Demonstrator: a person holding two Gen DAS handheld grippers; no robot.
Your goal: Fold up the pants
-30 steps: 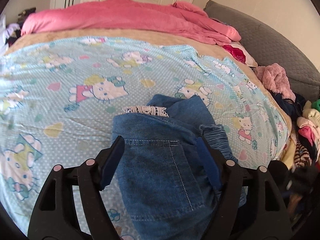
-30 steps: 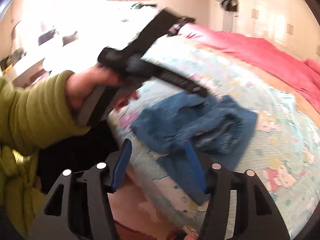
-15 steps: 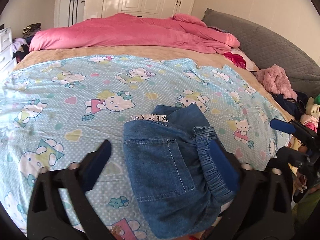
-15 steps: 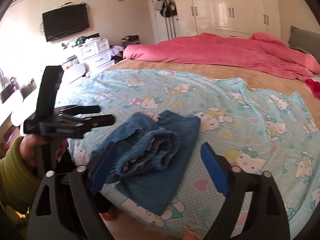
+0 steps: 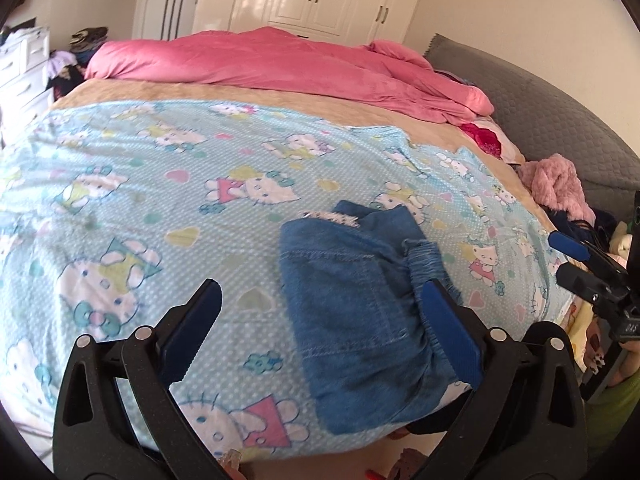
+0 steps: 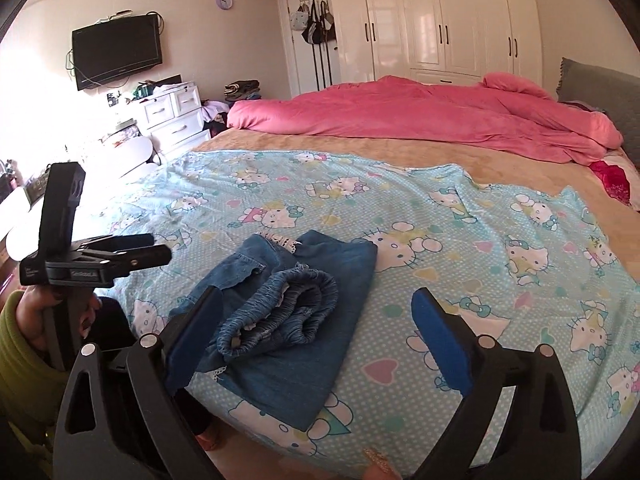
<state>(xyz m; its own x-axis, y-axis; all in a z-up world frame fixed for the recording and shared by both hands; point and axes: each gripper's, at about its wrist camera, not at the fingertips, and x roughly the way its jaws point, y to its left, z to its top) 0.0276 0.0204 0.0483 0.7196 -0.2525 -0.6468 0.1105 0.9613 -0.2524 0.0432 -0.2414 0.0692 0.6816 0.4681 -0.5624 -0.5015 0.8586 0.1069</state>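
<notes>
The blue denim pants point(image 5: 360, 304) lie folded in a small bundle at the near edge of the bed, on the light blue Hello Kitty sheet point(image 5: 168, 184). They also show in the right wrist view point(image 6: 288, 316), elastic waistband on top. My left gripper point(image 5: 320, 320) is open and empty, held back from the bundle; it also shows in the right wrist view point(image 6: 120, 254). My right gripper point(image 6: 316, 324) is open and empty, held back from the pants; it also shows at the right edge of the left wrist view point(image 5: 588, 264).
A pink duvet point(image 6: 420, 120) lies across the far side of the bed. A grey headboard point(image 5: 560, 120) and a heap of clothes point(image 5: 560, 184) are at the right. White drawers point(image 6: 172, 116), a TV point(image 6: 116, 52) and wardrobes point(image 6: 440, 20) line the walls.
Both grippers have let go of the pants, opened wide and pulled back from the bed edge. The folded pants stay where they were laid.
</notes>
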